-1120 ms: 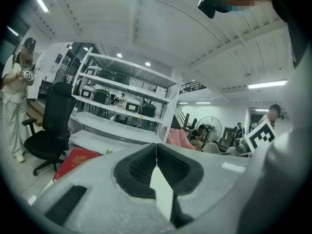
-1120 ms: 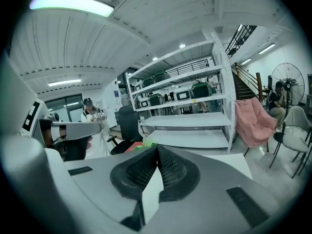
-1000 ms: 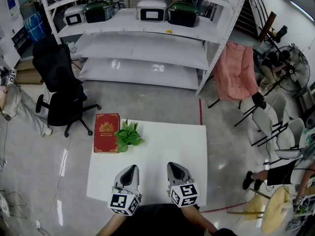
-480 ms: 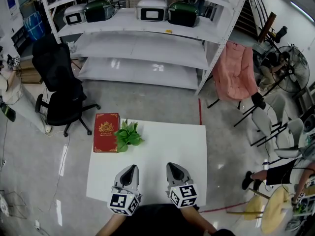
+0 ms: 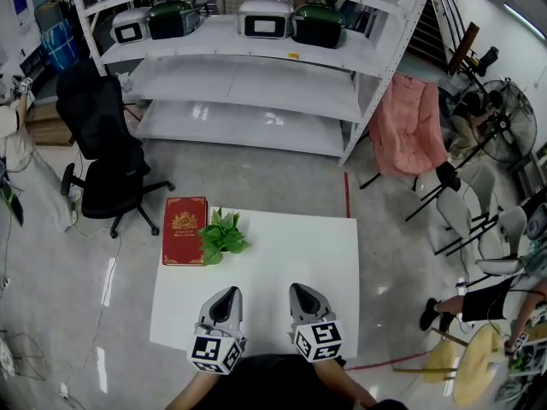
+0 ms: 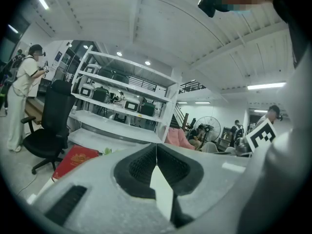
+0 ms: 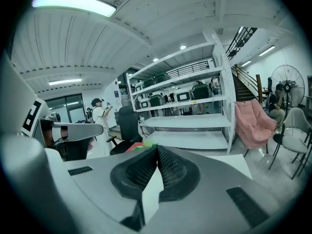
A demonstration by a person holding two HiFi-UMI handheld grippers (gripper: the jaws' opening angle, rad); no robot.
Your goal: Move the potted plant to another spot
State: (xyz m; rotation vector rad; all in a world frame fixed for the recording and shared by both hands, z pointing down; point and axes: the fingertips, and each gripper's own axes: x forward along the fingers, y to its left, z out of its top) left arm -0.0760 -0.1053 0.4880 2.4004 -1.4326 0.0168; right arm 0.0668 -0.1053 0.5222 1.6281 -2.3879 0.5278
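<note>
Head view: table (image 5: 282, 259) w/ potted plant (image 5: 221, 237) by red book (image 5: 185, 231), shelves (image 5: 248, 84) behind; left gripper (image 5: 226, 292), right gripper (image 5: 301, 289) clenched.

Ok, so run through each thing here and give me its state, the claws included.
Left claw: shut, empty, over the near edge of the table.
Right claw: shut, empty, beside the left one.
Potted plant: upright, untouched, on the table's far left.
Red book: closed, lying flat, right beside the plant.
Black office chair: empty.
</note>
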